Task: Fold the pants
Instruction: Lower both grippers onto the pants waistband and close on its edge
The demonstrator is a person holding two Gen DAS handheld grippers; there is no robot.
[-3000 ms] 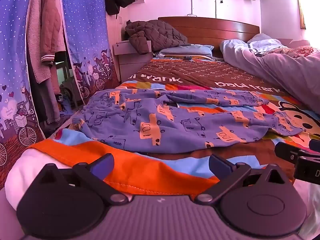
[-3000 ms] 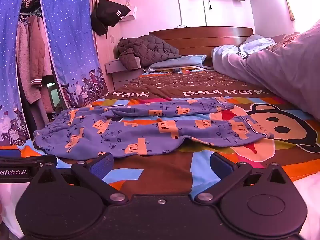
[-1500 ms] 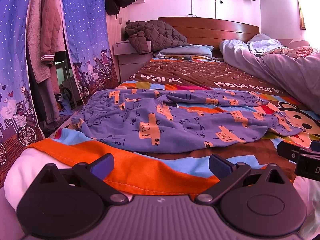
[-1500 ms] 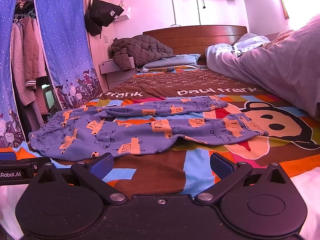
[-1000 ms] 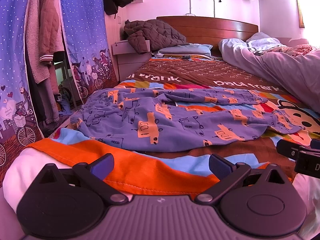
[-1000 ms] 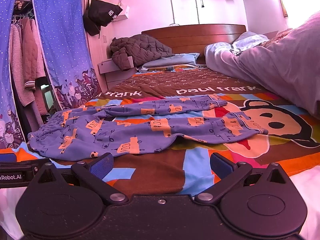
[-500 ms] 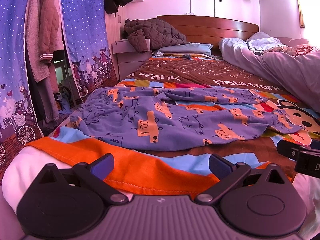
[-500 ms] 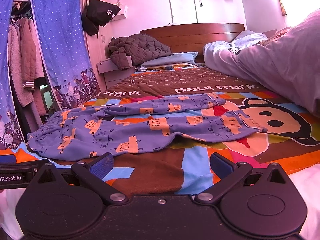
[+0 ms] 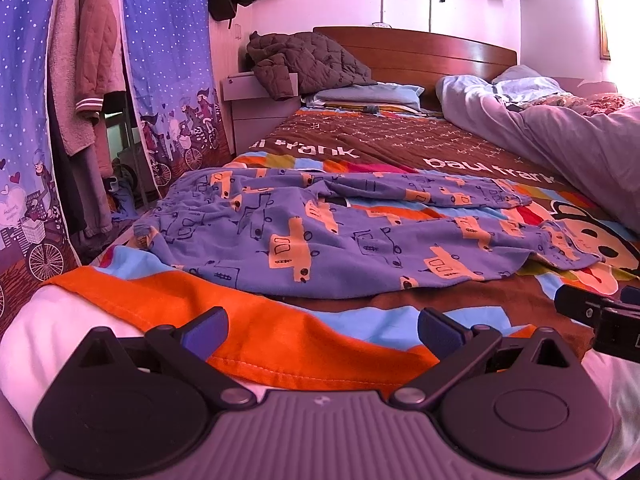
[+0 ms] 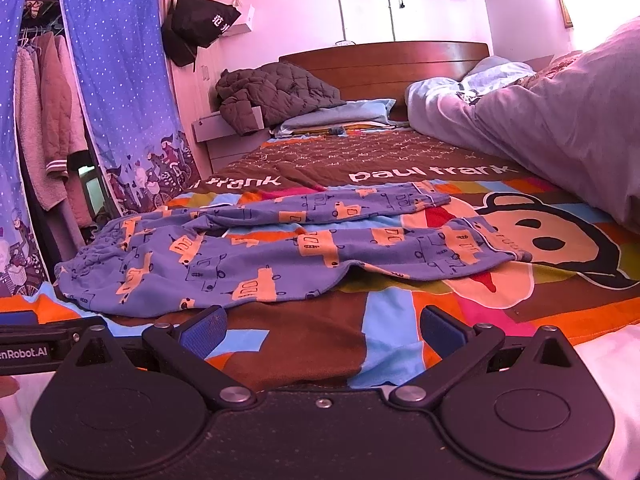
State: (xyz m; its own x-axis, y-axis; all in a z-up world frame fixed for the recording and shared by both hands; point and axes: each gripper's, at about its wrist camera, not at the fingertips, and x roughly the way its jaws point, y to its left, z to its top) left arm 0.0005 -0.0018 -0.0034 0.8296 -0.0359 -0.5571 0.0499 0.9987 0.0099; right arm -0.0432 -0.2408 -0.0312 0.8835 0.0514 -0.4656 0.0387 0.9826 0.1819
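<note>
Home bedroom: double bed w/ wooden headboard [image 9: 416, 46] and cartoon-monkey bedspread [image 10: 532, 240], pillows [image 9: 372, 94], rumpled duvet [image 10: 560, 120], quilted jacket [image 10: 276, 88] on the nightstand [image 9: 256, 100], clothes hanging behind a starry curtain [image 9: 168, 60], bag [image 10: 200, 20] hung on wall.

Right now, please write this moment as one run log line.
pants: spread flat, unfolded | left gripper: open, empty | right gripper: open, empty | phase: approach

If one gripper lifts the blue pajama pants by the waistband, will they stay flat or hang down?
The pajama pants would probably hang limp: the thin cloth already lies in soft wrinkles on the bedspread. The two legs lie apart, so they would likely dangle separately. They look light, so a pinch at one edge should lift them.
</note>
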